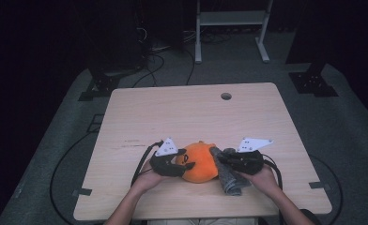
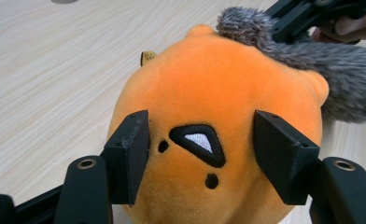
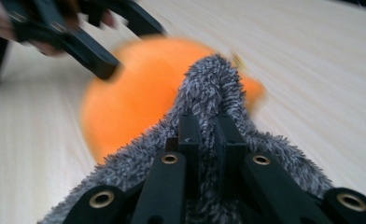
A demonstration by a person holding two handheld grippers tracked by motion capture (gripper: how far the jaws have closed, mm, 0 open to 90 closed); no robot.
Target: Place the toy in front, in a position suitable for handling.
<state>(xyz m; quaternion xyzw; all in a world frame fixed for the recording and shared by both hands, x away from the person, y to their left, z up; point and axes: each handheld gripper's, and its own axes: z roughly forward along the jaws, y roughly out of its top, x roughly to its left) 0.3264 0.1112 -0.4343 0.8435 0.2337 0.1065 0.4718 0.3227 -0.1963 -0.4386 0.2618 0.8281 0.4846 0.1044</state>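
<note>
Left gripper (image 2: 200,154): lying level, jaws bracketing the orange plush toy (image 2: 218,116), pads barely off it | Right gripper (image 3: 208,133): reaching in level, pinching the grey fuzzy cloth (image 3: 218,93) draping over the toy's far side | Table (image 1: 172,112): bearing both.

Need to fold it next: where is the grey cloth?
In the high view, the grey cloth lies near the table's front edge, draped against the orange plush's right side.

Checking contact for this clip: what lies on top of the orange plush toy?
A grey fuzzy cloth drapes over the orange plush toy, pinched by the right gripper. The toy's surface beneath the cloth is covered.
</note>
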